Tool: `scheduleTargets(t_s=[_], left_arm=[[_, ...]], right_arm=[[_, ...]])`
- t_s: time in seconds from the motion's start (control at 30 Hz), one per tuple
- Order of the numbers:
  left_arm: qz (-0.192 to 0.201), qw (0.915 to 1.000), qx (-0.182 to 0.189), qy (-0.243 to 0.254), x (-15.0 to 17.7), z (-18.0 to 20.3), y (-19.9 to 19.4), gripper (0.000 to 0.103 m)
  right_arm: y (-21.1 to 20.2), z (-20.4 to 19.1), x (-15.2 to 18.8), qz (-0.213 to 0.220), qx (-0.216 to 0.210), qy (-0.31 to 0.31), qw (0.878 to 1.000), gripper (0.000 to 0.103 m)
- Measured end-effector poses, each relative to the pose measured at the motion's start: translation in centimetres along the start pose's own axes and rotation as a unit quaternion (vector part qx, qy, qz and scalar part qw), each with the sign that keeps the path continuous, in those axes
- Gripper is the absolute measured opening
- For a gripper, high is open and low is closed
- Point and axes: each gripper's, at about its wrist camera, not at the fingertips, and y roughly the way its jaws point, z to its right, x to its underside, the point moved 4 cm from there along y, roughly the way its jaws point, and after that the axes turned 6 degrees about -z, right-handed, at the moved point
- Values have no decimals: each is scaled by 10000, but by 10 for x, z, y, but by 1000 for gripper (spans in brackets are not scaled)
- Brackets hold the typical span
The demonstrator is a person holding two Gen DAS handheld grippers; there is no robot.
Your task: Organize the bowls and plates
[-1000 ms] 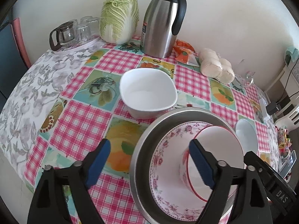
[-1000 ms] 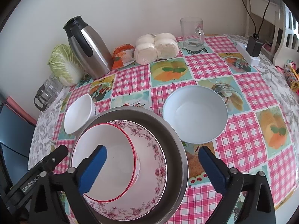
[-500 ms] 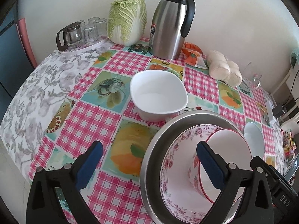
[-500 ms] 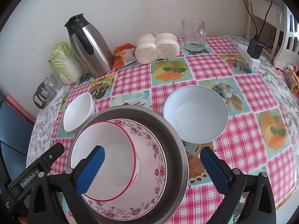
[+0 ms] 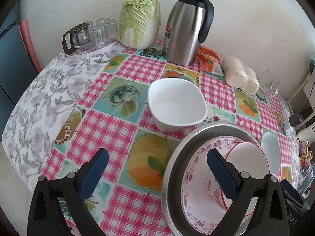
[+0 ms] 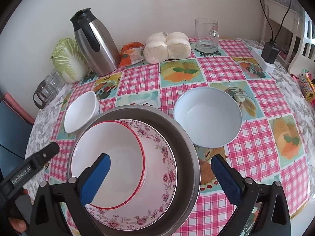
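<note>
we start at the left of the desk [image 5: 122, 68], where the left gripper [image 5: 157, 169] hangs with its fingers [image 5: 94, 169] spread wide and nothing between them, one over the checked cloth, the other over the nested stack. just ahead of it the white square bowl [image 5: 177, 104] sits alone, close against the rim of the steel basin [image 6: 185, 137]. inside that basin lies the floral plate [image 6: 163, 157], and on the plate the red-rimmed bowl [image 6: 110, 157], pushed toward one side. the right gripper [image 6: 160, 177] hovers over this stack, its fingers [image 6: 226, 179] also released and holding nothing. further right the pale blue bowl [image 6: 207, 118] stands by itself beside the basin.

our worry: the red-rimmed bowl sits off-centre, so dropping another bowl in could tip it or chip a rim. glazed walls may slip from the pads, and the square bowl, so near the basin, could get knocked when we reach.
</note>
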Motion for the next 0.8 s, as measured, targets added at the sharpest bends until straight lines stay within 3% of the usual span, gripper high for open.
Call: scheduleTargets(t_s=[0.33, 0.8], left_arm=[[-45, 9997, 152, -158, -16, -19, 6, 100], [-81, 9996, 209, -186, -37, -24, 17, 100]], right_arm=[[-7, -14, 0, 119, 41, -68, 9999, 103], [-29, -44, -35, 301, 91, -144, 9994, 103]])
